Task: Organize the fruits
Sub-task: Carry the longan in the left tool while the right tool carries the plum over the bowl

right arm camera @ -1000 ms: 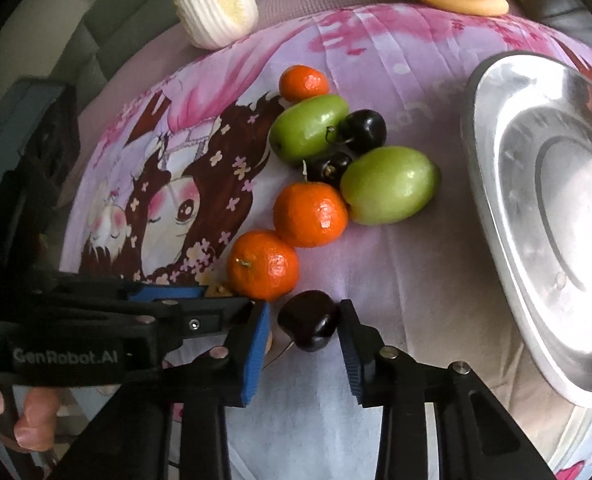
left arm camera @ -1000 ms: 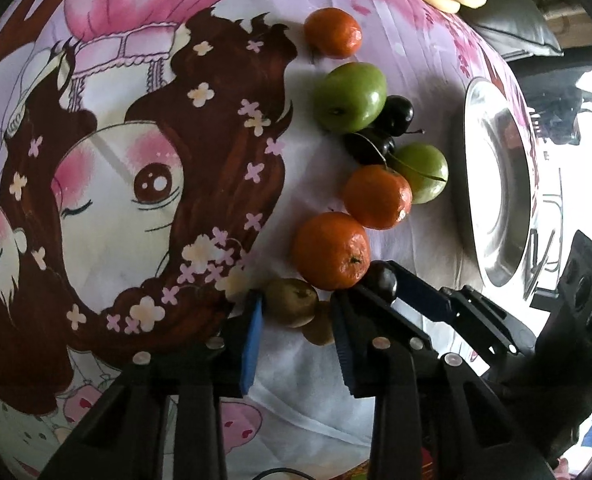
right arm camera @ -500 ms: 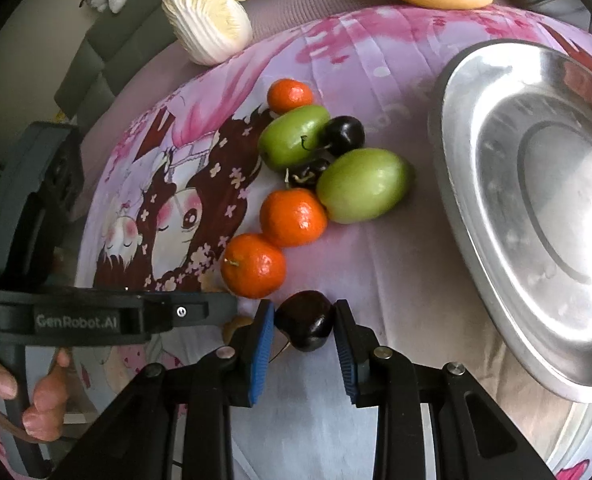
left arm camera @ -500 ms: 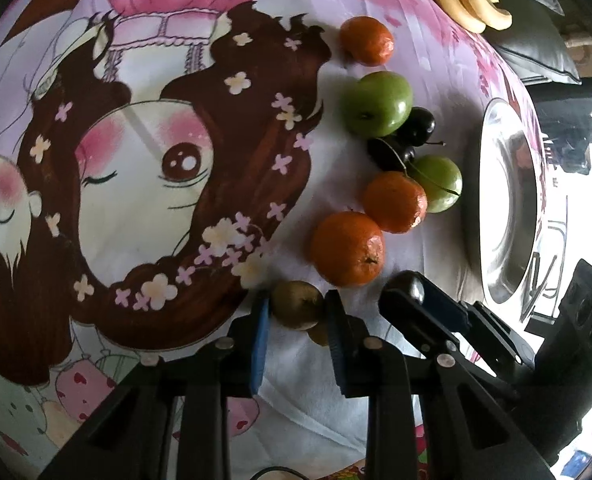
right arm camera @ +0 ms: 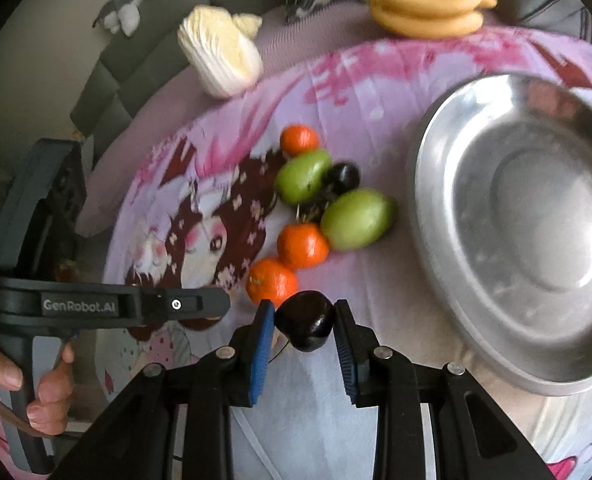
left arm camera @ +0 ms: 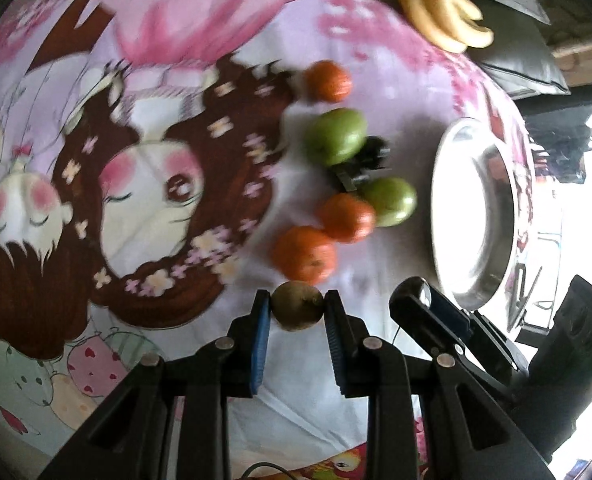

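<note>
Left wrist view: motion blur softens the printed cloth (left arm camera: pixel 168 128) and the fruit; only the gripper and what it holds stay sharp.
Left gripper (left arm camera: pixel 298 308): closed narrow on a small brownish-green fruit (left arm camera: pixel 297 306), both pads touching its sides; I cannot tell what kind of fruit it is.
Right gripper (right arm camera: pixel 304 326): closed narrow on a dark cherry (right arm camera: pixel 305 325), pads against both sides, a thin stem trailing below it; in the left view only its tip and part of the dark fruit show.
Fruit cluster: three oranges, the nearest (right arm camera: pixel 271 281), the middle (right arm camera: pixel 302 245) and the far one (right arm camera: pixel 299 141), lie in a loose row on the cloth with two green fruits, one (right arm camera: pixel 303 176) and the other (right arm camera: pixel 356 219).
Dark cherries on the cloth (right arm camera: pixel 342 178): wedged between the two green fruits, partly covered by them, so their count is unclear.
Metal plate (right arm camera: pixel 448 240): lies well apart from the cluster toward the right edge of the cloth; its near rim is cut off behind the right gripper's arm.
Bananas (right arm camera: pixel 428 4): a bunch at the far edge, just off the cloth.
Cabbage (right arm camera: pixel 220 56): far left, beyond the cloth's edge.
Person's hand (right arm camera: pixel 36 384): grips the left gripper's handle at the left border, mostly cropped.
Far background: stuffed toy and cushions, cut by the frame.
</note>
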`<state>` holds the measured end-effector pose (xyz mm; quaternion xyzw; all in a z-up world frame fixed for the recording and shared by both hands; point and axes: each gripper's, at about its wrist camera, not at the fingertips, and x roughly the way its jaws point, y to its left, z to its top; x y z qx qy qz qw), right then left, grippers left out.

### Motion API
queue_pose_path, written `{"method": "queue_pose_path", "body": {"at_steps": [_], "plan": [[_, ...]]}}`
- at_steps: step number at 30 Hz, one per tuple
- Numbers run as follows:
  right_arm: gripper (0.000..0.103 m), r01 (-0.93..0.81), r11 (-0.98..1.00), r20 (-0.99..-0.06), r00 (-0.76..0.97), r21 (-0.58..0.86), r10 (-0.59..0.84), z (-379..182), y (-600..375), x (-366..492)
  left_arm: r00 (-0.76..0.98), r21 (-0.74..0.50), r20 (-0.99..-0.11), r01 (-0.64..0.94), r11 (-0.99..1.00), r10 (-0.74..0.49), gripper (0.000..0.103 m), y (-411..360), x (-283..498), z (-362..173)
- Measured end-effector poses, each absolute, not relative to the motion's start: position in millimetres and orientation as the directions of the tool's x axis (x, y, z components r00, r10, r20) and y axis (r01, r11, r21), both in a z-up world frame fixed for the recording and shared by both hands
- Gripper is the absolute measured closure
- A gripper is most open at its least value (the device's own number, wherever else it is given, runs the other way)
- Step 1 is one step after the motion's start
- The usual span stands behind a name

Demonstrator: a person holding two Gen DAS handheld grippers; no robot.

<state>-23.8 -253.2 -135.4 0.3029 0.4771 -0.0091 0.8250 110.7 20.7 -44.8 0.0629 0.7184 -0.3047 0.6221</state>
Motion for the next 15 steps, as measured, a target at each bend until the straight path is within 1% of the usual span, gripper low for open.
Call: {"method": "queue_pose_path", "body": {"at_steps": [2,7,10,11,15], "plan": [[0.071,0.318,0.817,-0.792,0.558,0.481,0.249,-128,-262,-29,-0.214,-0.363,-0.932,0.496,0.789,-0.294,0.075,12,105,-37],[0.071,0.392,0.819,-0.805,0.577,0.418,0.135,-112,-295,-42,-0.215,-0.349,-0.937,0.543,0.764,-0.276,0.075,-14,97,-28],[0.071,0.446,0.802,-0.814,0.575,0.397,0.083,-110,-319,-50,-0.225,-0.337,-0.941,0.584,0.738,-0.252,0.075,-34,88,-26],[0.071,0.462,0.795,-0.815,0.575,0.394,0.070,-110,-327,-52,-0.226,-0.336,-0.941,0.589,0.734,-0.250,0.075,-44,89,-15],[0.071,0.531,0.762,-0.821,0.570,0.371,0.002,-110,-356,-64,-0.227,-0.339,-0.941,0.640,0.690,-0.252,0.075,-77,79,-9]]}}
